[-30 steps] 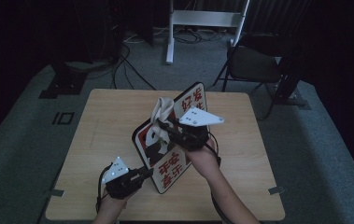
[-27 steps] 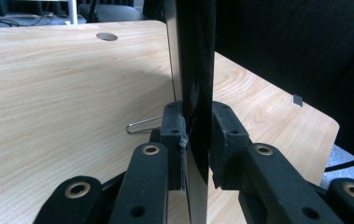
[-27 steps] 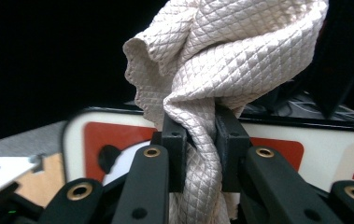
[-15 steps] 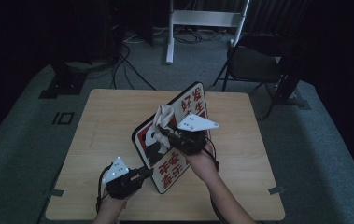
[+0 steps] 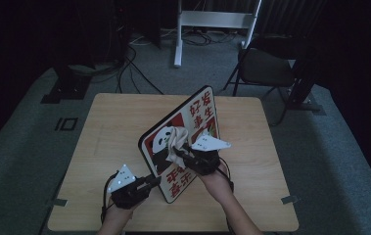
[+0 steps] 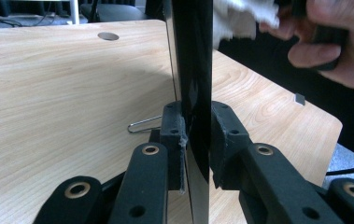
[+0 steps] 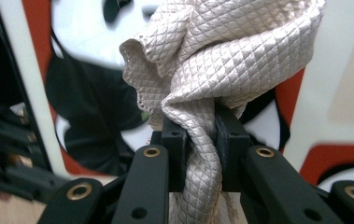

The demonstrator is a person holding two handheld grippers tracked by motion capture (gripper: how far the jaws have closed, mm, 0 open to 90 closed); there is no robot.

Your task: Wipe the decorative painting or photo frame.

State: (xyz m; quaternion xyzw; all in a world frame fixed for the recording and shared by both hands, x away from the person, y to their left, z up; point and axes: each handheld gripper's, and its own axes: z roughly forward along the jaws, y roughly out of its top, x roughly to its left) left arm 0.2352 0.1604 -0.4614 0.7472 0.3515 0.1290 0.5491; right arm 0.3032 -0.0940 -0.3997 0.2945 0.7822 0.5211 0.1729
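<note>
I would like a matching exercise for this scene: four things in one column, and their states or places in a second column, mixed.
Things:
1. left tool
2. right tool
3. panda board
4. paper clip

States:
A. stands tilted on its edge
B. shut on the cloth
C. lies flat on the table
D. shut on the board's edge

Pairs: 1-D, 2-B, 3-A, 4-C

The board (image 5: pixel 183 142) I'm holding up carries big red Chinese characters: 好 and 生 can be made out in its upper corner. More red characters run along its lower end, too small and skewed to read.
</note>
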